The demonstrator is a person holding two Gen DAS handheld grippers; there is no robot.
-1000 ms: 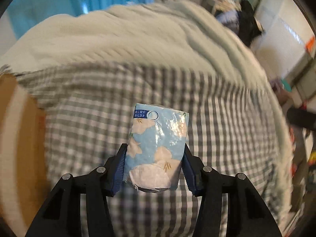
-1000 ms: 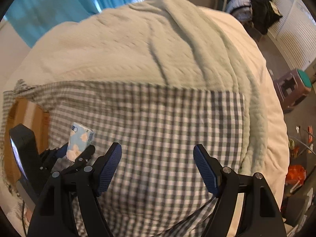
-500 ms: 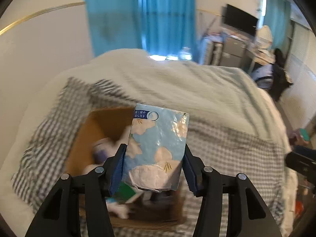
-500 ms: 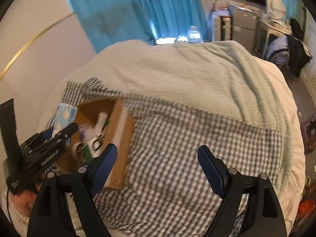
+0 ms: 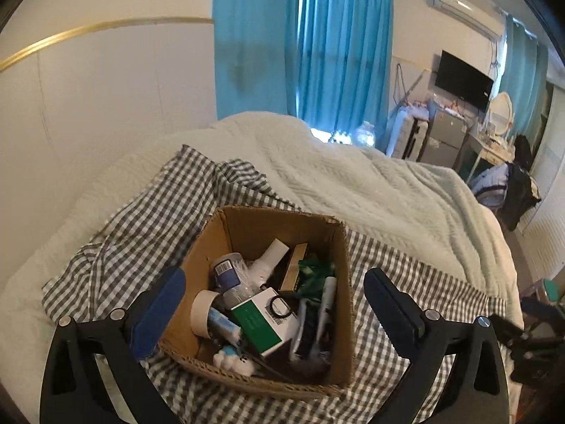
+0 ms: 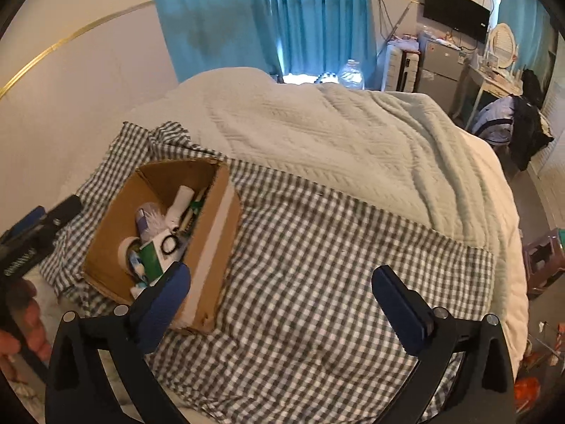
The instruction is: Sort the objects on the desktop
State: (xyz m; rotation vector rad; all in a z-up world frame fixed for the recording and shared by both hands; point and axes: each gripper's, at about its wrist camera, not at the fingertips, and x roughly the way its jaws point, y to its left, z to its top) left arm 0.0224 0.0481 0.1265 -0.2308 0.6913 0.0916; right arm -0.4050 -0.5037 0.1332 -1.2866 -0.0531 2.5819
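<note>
While the left hand-held gripper (image 5: 273, 302) hangs above the cardboard box (image 5: 247, 228), its jaws are opening wide with nothing pinched between them. That box sits on a grey checked cloth (image 5: 406, 282) spread over a bed with a pale green blanket (image 5: 353, 183). Inside it lie a green-and-white carton (image 5: 263, 321), a roll of tape (image 5: 199, 312), a white bottle (image 5: 270, 258) and other small items, jumbled together. To the right of the box, the right hand-held gripper (image 6: 280, 295) is over bare checked cloth, its jaws likewise opening and empty. Blue curtains (image 5: 317, 46) hang behind the bed.
</note>
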